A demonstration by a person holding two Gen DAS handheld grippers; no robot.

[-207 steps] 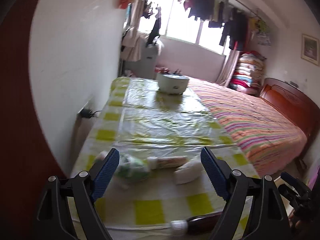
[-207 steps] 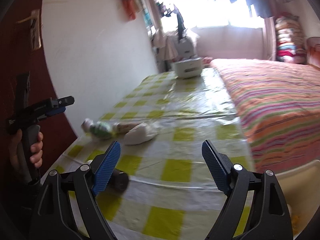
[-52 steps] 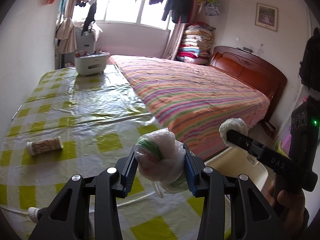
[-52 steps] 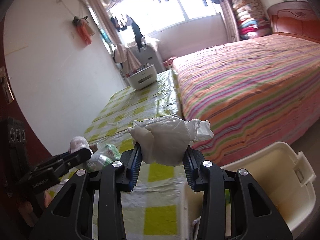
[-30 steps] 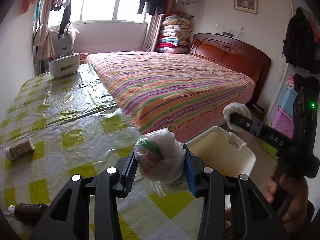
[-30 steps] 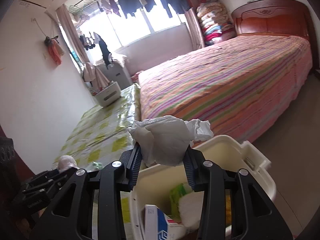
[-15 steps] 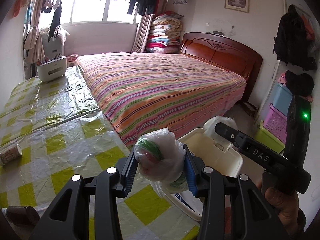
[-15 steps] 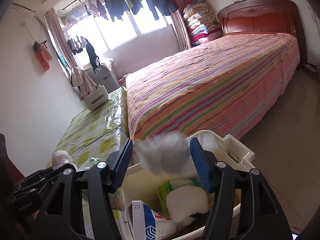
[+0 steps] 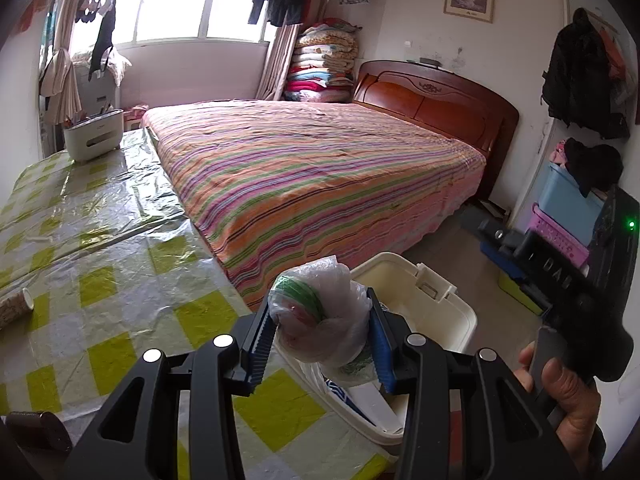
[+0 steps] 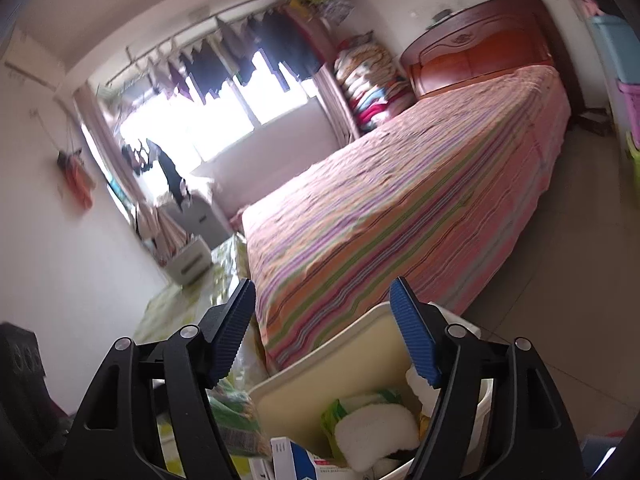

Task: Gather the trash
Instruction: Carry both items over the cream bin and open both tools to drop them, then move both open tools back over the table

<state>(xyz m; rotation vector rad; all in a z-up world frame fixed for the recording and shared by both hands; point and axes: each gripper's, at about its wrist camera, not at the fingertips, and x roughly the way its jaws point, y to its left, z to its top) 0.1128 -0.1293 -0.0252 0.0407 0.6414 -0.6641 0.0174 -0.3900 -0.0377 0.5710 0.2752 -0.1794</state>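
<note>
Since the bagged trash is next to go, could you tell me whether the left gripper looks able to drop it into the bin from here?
Probably yes: the left gripper holds the bagged trash right over the open white bin, with nothing in between.

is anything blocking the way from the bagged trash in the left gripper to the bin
Nothing visible does. The left gripper is shut on the plastic-wrapped bundle, right beside the open cream trash bin with its lid off. The right gripper hangs open and empty above the bin, off to one side.

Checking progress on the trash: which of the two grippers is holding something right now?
The left gripper: its pads clamp a plastic bag over the bin. The right gripper is open and empty.
</note>
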